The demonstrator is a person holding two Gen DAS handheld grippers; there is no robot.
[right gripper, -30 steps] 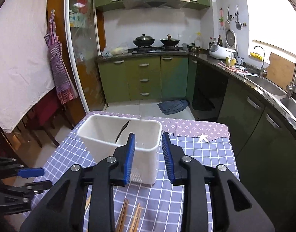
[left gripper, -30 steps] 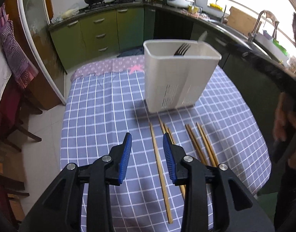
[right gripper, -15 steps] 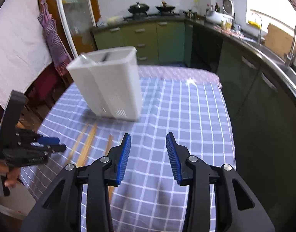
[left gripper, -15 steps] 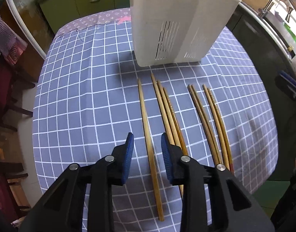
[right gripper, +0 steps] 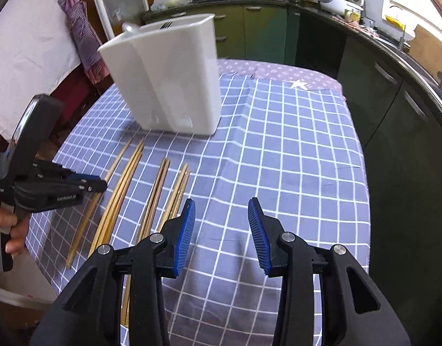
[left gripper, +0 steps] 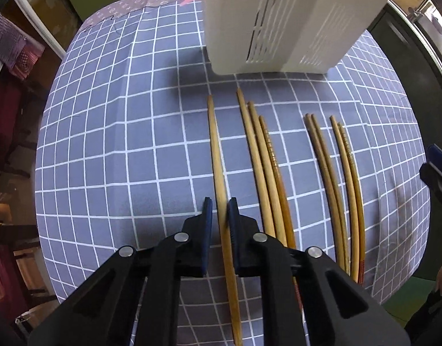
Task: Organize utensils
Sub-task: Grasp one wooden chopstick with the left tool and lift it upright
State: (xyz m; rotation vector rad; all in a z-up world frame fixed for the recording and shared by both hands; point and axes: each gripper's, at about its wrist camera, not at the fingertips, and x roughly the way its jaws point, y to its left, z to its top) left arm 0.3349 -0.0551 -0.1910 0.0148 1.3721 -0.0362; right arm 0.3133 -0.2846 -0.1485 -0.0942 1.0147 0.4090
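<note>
Several wooden chopsticks lie side by side on the checked tablecloth in front of a white utensil holder (left gripper: pixel 293 20). My left gripper (left gripper: pixel 220 206) is low over the cloth with its jaws closed around the leftmost single chopstick (left gripper: pixel 216 150). A group of three chopsticks (left gripper: pixel 264 158) and two pairs (left gripper: pixel 336 173) lie to its right. In the right wrist view my right gripper (right gripper: pixel 221 219) is open and empty above the cloth, right of the chopsticks (right gripper: pixel 157 190). The holder (right gripper: pixel 169 80) has a fork (right gripper: pixel 166 24) in it. The left gripper (right gripper: pixel 88 186) shows at the left.
The table edge (left gripper: pixel 417 230) curves close on the right, with dark kitchen cabinets (right gripper: pixel 393 92) beyond. Chairs (left gripper: pixel 7 150) stand to the left of the table. The tablecloth (right gripper: pixel 293 150) lies bare right of the holder.
My left gripper has dropped down to the cloth and closed its jaws around the leftmost chopstick. My right gripper has tilted down a little more over the cloth and stays open.
</note>
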